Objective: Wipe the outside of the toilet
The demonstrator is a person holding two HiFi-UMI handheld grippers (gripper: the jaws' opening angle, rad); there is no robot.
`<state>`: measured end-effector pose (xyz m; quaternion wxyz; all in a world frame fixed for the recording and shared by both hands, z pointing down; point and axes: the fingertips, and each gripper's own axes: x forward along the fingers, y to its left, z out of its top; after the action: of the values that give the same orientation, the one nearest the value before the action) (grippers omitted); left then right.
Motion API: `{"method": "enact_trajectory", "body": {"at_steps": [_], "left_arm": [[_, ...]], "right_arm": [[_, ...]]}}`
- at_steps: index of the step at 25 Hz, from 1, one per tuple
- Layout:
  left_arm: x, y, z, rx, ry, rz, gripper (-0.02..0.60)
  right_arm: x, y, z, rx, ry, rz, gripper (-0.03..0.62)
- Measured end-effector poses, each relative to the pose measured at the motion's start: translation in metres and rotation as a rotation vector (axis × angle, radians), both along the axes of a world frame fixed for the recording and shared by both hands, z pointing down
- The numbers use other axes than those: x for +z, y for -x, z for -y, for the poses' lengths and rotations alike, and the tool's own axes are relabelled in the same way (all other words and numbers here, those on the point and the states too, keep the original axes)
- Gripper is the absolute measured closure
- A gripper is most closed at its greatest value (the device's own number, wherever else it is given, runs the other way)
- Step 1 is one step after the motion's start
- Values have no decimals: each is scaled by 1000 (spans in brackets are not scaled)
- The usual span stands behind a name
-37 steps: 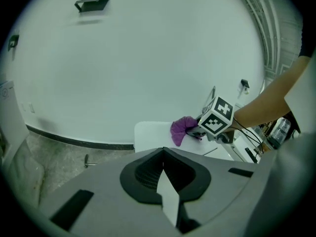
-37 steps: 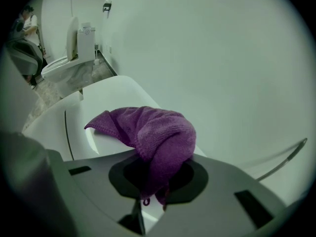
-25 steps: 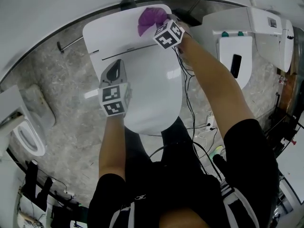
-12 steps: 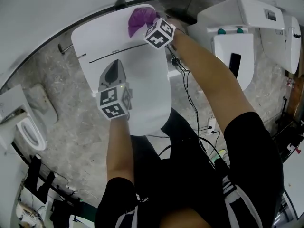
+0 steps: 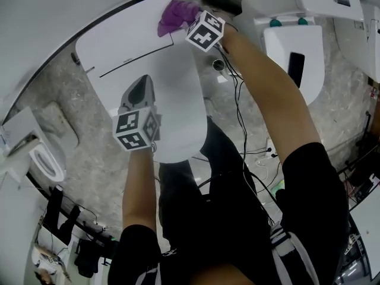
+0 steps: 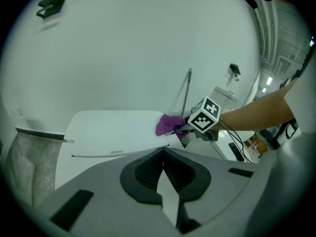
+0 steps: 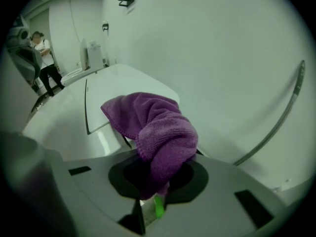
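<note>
A white toilet with its lid [image 5: 178, 100] closed stands below me, its tank [image 5: 122, 37] against the wall. My right gripper [image 5: 183, 24] is shut on a purple cloth [image 5: 175, 13], which rests on the tank top at its right end. From the right gripper view the cloth [image 7: 153, 127] bulges out between the jaws of the right gripper [image 7: 152, 179] over the tank [image 7: 111, 90]. My left gripper [image 5: 141, 83] hovers over the lid, shut and empty. The left gripper view has the left gripper [image 6: 163, 157] pointing at the tank [image 6: 113, 130] and cloth [image 6: 170, 125].
Another white toilet [image 5: 294, 46] stands to the right, and a third fixture [image 5: 44, 159] to the left. Cables [image 5: 249, 159] trail over the speckled floor. A thin metal pipe [image 7: 276, 122] runs up the wall behind the tank. A person [image 7: 44, 63] stands far off.
The head view has swung, so the toilet sits more to the left. The cloth stays at the tank's right end in the right gripper. The left gripper stays over the lid.
</note>
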<state>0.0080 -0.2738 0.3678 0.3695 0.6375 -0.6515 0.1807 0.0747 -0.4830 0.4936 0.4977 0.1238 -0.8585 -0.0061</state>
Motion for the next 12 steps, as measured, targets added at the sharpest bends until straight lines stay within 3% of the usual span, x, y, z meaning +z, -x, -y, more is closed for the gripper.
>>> {"method": "enact_trajectory", "body": {"at_steps": [3, 8, 12], "left_arm": [[10, -4, 4, 34, 19, 13, 571], [27, -9, 13, 57, 21, 39, 571], [41, -7, 12, 46, 21, 24, 572]], "right_arm": [[19, 3, -1, -82, -66, -42, 530], [40, 16, 19, -276, -267, -44, 531], [59, 28, 16, -380, -278, 11, 531]]}}
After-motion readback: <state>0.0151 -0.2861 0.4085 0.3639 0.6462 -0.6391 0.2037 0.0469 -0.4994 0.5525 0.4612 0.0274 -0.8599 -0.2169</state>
